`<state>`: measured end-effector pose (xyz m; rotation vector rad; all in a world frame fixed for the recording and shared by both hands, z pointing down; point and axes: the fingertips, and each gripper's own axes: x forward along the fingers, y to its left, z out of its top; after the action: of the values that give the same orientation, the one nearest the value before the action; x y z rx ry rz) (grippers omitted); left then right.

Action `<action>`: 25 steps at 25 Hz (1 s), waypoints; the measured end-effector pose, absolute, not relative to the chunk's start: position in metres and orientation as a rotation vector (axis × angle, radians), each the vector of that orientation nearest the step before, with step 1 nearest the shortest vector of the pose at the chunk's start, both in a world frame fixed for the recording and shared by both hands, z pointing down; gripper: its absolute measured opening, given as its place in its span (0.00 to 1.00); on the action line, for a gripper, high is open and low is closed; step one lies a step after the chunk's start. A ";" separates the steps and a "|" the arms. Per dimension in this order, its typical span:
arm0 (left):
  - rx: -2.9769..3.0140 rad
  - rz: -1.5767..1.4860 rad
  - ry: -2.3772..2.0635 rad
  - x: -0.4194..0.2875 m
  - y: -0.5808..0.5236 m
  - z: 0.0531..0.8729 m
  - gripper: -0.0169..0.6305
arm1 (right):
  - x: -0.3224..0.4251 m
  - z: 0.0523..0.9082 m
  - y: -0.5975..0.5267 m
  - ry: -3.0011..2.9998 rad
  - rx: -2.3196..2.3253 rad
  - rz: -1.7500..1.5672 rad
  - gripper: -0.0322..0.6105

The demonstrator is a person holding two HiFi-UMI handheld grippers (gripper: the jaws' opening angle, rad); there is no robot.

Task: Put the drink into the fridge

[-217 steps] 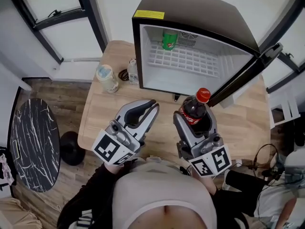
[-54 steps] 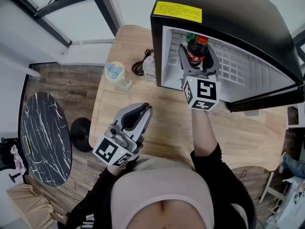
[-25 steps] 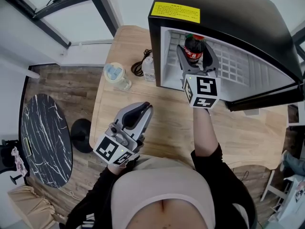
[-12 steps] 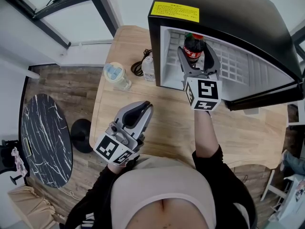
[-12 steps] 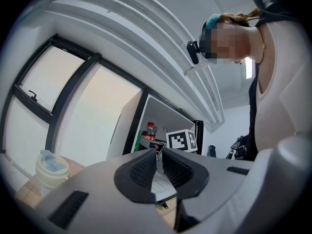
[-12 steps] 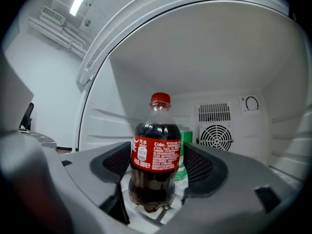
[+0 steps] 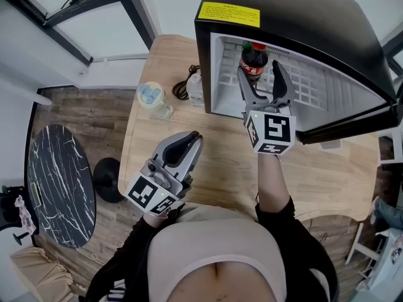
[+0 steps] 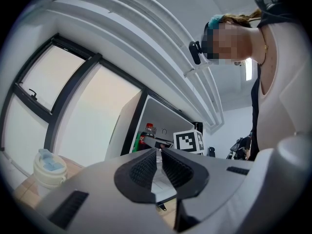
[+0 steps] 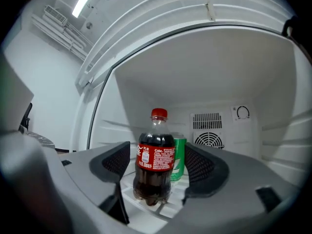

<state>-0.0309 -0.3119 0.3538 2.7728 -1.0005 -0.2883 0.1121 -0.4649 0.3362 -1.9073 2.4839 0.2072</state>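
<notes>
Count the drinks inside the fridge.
2. The cola bottle stands on the shelf between the right gripper's opening jaws; the green can is just behind it. Others may be hidden.

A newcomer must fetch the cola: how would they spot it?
Look in the open black fridge on the wooden table. On its white shelf the cola bottle stands in front of a green drink; only it has a red cap.

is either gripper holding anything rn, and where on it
Nothing is held. The right gripper has its fingers opening, clear of the cola bottle standing between them in the fridge. The left gripper is shut and empty.
</notes>
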 end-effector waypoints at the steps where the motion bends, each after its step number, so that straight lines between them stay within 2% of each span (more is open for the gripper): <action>1: 2.775 -0.290 -0.997 -0.030 -0.312 0.353 0.09 | 0.112 0.334 -0.462 2.482 -1.903 0.209 0.59; 17: 2.840 -0.281 -0.927 -0.011 -0.304 0.344 0.09 | 0.113 0.315 -0.402 2.489 -1.834 0.226 0.57; 20: 2.855 -0.290 -0.912 -0.006 -0.303 0.339 0.09 | 0.115 0.309 -0.389 2.471 -1.814 0.239 0.47; 25: 2.883 -0.298 -0.872 0.003 -0.299 0.333 0.09 | 0.116 0.298 -0.367 2.452 -1.781 0.292 0.35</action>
<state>0.0030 -0.2994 0.3334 2.8831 -0.8720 -0.2980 0.1159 -0.3674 0.2984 -1.7812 2.4518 0.2925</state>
